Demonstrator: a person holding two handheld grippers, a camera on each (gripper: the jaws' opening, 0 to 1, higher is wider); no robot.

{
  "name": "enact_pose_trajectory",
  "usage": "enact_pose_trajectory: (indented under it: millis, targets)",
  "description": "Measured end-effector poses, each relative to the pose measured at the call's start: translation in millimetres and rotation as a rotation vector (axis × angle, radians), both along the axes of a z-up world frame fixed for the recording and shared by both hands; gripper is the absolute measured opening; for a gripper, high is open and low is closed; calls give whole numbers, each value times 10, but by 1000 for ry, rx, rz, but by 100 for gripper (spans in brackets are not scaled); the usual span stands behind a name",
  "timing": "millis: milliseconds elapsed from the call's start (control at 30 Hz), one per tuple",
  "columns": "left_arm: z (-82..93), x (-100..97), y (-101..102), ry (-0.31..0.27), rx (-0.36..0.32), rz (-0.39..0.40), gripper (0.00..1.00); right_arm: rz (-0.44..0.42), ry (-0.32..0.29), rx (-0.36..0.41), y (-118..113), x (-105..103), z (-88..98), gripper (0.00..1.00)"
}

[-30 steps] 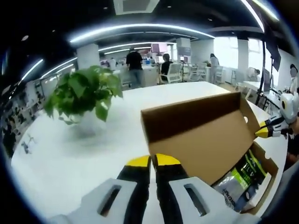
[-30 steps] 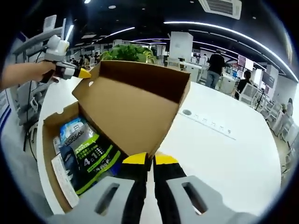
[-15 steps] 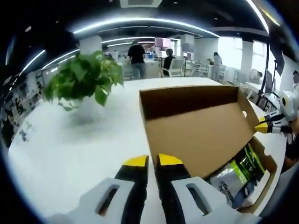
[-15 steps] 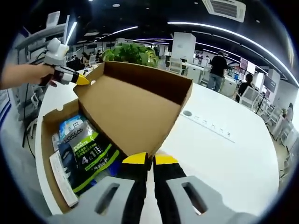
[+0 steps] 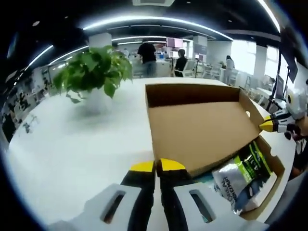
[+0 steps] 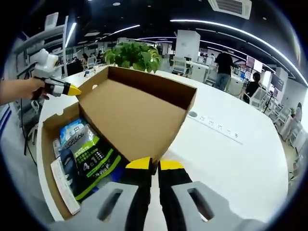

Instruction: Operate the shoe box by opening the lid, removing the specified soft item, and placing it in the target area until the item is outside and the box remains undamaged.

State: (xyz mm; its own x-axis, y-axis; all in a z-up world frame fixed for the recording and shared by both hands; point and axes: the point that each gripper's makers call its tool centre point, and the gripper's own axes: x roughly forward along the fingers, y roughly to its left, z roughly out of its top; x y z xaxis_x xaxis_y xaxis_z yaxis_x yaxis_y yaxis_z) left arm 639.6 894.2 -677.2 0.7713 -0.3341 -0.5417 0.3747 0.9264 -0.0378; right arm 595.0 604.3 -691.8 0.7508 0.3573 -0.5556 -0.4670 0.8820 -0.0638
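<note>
Both grippers, left and right, are clenched on the lid, mid-frame; green pouches sit lower left inside.

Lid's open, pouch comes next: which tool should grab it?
Right, probably: the green-and-black soft pouch lies just beside the right tool, in the open brown cardboard box.

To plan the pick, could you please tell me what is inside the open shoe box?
Soft printed pouches lie flat in the shoe box, a blue-and-white pack behind a black-and-green one. The raised lid covers the box's far side, so anything there is hidden.
</note>
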Motion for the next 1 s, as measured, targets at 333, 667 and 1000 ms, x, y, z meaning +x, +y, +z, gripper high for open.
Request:
enact_pose_trajectory:
  millis: [333, 667, 1000]
  targets:
    - [-36, 79, -17, 11, 17, -11, 0, 18, 13, -19, -2, 41, -26, 4]
    - [-105, 132, -33, 33, 28, -19, 0, 39, 30, -36, -4, 90, -71, 6]
    - [-148, 149, -35, 57, 21, -12, 0, 44, 45, -37, -5, 108, -92, 7]
